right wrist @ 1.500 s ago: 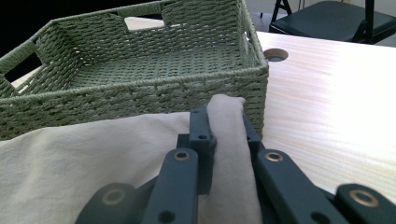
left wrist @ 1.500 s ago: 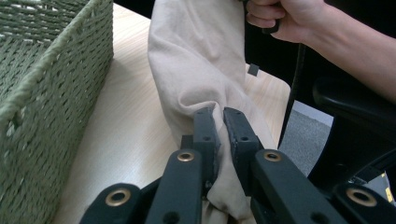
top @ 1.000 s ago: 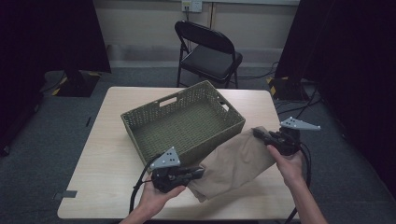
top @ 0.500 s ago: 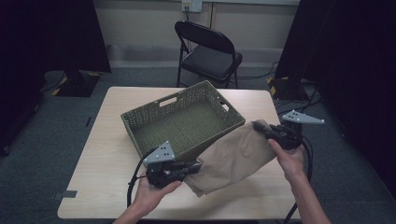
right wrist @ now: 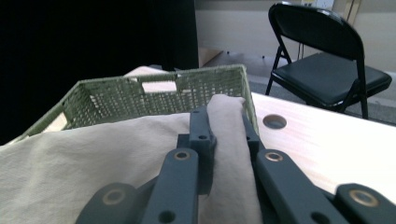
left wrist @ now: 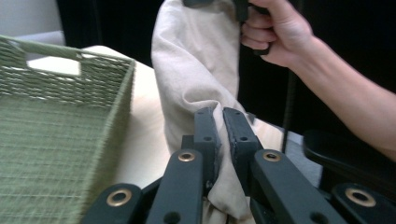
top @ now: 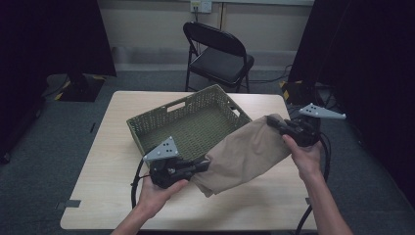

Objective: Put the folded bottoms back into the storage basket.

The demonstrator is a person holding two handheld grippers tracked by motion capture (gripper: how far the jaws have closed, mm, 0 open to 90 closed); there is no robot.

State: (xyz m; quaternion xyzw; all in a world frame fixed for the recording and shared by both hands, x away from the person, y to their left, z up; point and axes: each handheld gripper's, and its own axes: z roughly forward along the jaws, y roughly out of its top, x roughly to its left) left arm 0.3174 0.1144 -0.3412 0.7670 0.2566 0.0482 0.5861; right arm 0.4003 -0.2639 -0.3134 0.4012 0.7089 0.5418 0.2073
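Observation:
A beige cloth point(top: 247, 154) hangs stretched between my two grippers, lifted off the table point(top: 105, 196), its far edge near the basket's right rim. My left gripper point(top: 204, 165) is shut on the cloth's lower left end; in the left gripper view the cloth point(left wrist: 196, 74) is pinched between the black jaws of that gripper point(left wrist: 221, 119). My right gripper point(top: 271, 121) is shut on the upper right end; the cloth point(right wrist: 116, 154) bunches between the jaws of that gripper point(right wrist: 223, 114). A green woven basket point(top: 147, 128) stands empty behind the cloth, its rim point(right wrist: 163, 84) close to the right gripper.
A black folding chair point(top: 220, 56) stands beyond the table's far edge. Cables trail from both grippers over the near edge. A round hole point(right wrist: 274, 122) is in the tabletop to the right of the basket. Bare table lies at the left and front.
Both grippers have risen with the cloth, which has lifted off the table and now hangs taut between them. The basket has stayed put.

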